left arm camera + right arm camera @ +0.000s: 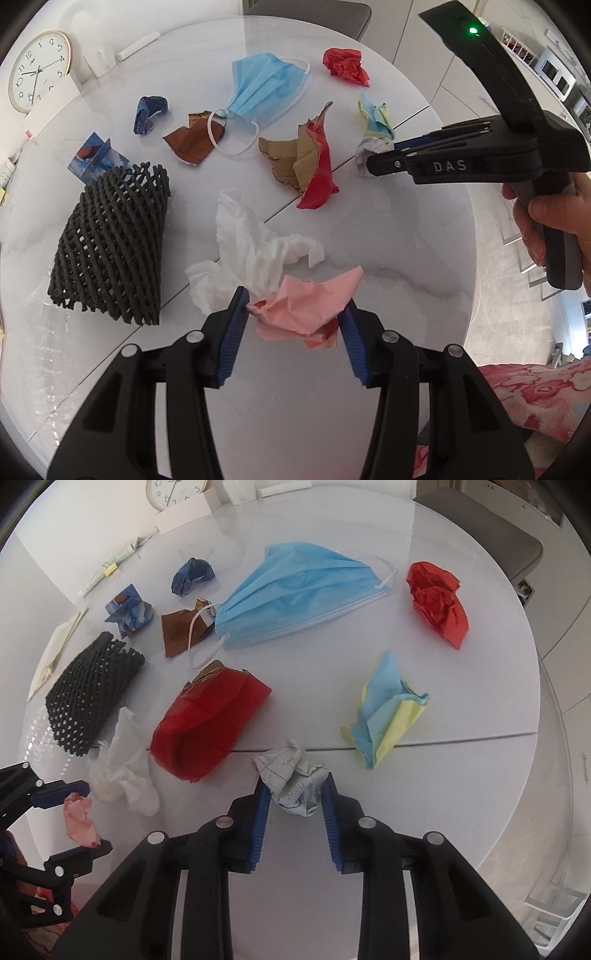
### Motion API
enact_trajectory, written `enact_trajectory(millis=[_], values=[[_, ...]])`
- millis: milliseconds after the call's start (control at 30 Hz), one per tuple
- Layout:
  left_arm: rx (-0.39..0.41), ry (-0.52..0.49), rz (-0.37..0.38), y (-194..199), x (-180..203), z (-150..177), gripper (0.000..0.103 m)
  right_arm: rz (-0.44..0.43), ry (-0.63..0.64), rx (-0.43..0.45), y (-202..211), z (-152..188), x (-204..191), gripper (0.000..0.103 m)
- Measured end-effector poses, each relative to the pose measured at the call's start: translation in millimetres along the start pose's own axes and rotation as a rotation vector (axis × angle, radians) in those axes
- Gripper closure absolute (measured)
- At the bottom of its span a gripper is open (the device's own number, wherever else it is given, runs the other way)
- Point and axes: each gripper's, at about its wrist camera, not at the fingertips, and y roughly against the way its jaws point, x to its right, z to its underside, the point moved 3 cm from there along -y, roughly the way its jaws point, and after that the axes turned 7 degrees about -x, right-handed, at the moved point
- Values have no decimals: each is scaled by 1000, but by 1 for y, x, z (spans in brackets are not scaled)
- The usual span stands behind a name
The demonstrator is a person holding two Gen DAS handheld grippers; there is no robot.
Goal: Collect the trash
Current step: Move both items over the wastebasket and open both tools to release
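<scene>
Gripping crumpled pink paper [306,306], the left tongs [293,314] mirror the right tongs [294,794], clenched on a printed paper wad [293,782].

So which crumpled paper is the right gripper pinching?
The right gripper is shut on the grey-white printed paper ball. The pink paper sits in the left gripper, and the red ball lies untouched far off.

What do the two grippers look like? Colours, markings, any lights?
Both are black plastic with blue ribbed pads and silver pivot bolts. The left gripper shows two angular linkage arms per side. The right gripper reads "DAS" in raised letters, has a grey pistol handle, and a black top mount with a green light.
</scene>
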Motion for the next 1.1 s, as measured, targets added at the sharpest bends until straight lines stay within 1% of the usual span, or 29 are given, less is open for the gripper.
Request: enact_trajectory(millis=[167, 267, 333, 367, 500, 567, 600, 700, 800, 933, 1100], values=[[20, -47, 31, 12, 15, -4, 55, -27, -76, 39, 26, 23, 14, 74], [35, -103, 58, 20, 35, -11, 55, -27, -137, 70, 46, 45, 30, 74], [42, -145, 74, 22, 51, -16, 55, -12, -191, 88, 62, 69, 44, 74], [45, -173, 88, 24, 63, -19, 55, -9, -210, 93, 66, 76, 48, 74], [48, -275, 140, 25, 109, -28, 55, 26, -321, 120, 89, 123, 75, 74], [40, -336, 171, 23, 137, -32, 55, 53, -388, 128, 98, 153, 90, 74], [35, -372, 187, 21, 154, -33, 55, 60, -414, 129, 100, 162, 94, 74], [19, -462, 215, 14, 194, -35, 55, 83, -505, 141, 110, 199, 112, 74], [-3, -518, 240, 5, 227, -35, 55, 105, -576, 150, 118, 231, 124, 74], [-22, -565, 244, -4, 257, -35, 55, 122, -623, 161, 125, 256, 134, 74], [-29, -569, 243, -7, 271, -31, 54, 125, -641, 161, 125, 267, 137, 74]])
